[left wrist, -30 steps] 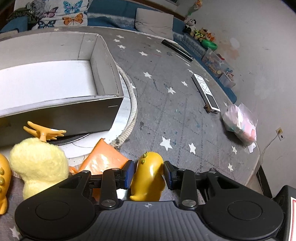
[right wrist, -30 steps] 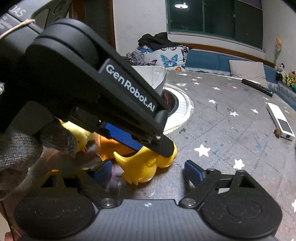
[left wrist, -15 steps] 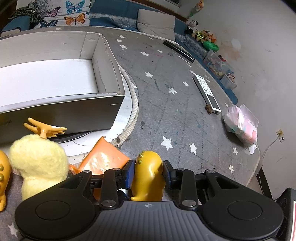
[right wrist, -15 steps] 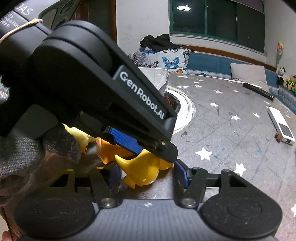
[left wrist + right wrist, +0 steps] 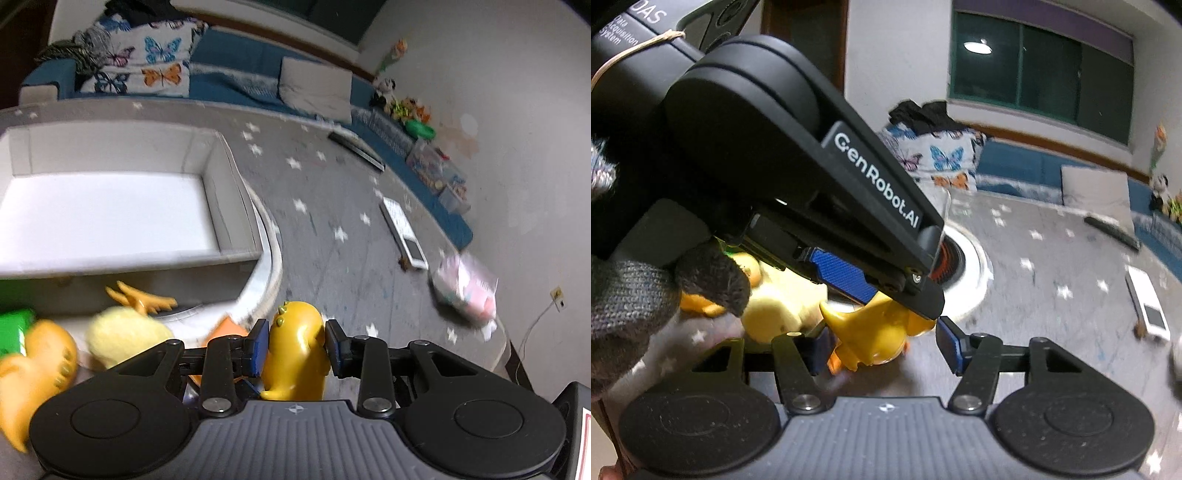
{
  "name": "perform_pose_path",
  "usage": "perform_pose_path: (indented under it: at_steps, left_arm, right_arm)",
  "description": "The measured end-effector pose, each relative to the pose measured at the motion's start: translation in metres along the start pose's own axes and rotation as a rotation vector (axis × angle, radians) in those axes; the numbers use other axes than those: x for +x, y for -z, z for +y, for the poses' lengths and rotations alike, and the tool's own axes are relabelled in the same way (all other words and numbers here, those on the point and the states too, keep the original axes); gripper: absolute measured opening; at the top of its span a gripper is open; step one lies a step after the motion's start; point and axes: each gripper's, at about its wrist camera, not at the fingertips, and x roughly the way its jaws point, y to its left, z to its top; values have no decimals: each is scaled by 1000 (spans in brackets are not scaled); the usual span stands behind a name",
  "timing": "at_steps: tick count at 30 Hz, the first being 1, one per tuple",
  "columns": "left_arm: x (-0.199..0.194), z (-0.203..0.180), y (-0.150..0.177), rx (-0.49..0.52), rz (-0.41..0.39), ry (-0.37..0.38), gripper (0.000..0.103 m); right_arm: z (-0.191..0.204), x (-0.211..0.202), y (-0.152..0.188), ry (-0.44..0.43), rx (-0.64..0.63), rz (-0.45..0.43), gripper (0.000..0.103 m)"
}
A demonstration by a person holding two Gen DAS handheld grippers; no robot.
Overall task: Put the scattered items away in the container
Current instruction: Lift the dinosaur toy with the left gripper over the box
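My left gripper (image 5: 295, 347) is shut on a yellow dinosaur toy (image 5: 297, 350) and holds it lifted, near the open white box (image 5: 110, 210). Below lie a fluffy yellow plush (image 5: 125, 336) with orange antlers, an orange dinosaur toy (image 5: 33, 369) and an orange packet (image 5: 225, 328). In the right wrist view the left gripper's body (image 5: 775, 166) fills the upper left, with the held yellow dinosaur toy (image 5: 875, 332) under it. My right gripper (image 5: 886, 345) is open; the toy hangs between its blue pads (image 5: 951, 343), with a gap on the right side.
A white round base (image 5: 271, 254) sits under the box on the grey star rug (image 5: 332, 229). A white remote (image 5: 404, 236), a black bar (image 5: 356, 149) and a pink bag (image 5: 465, 291) lie to the right. A green item (image 5: 13, 328) shows at far left.
My left gripper has lifted the yellow dinosaur toy off the rug and tilted up toward the box. My right gripper closed partway, then opened a little and stays around the toy.
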Motion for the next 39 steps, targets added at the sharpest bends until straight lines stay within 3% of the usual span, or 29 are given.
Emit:
perform_pose_path:
  at_steps: [7,18,29,39]
  left_arm:
    - [-9,17,-34,-44,-75,-29,36]
    - [17,56,-83,-120,-74,-63,36]
    - [47,85,-84,-183,-27,-37,37]
    - [43,93,-83,-226,-34,-19,37]
  right_arm:
    - [3,18,-38,-43,-36,-56,60]
    - [-9,87,-78,-96,-57,-43,60]
    - [-26,137,-82,-123,-15,37,61]
    - [-27,124,-71,-135,21,33,64]
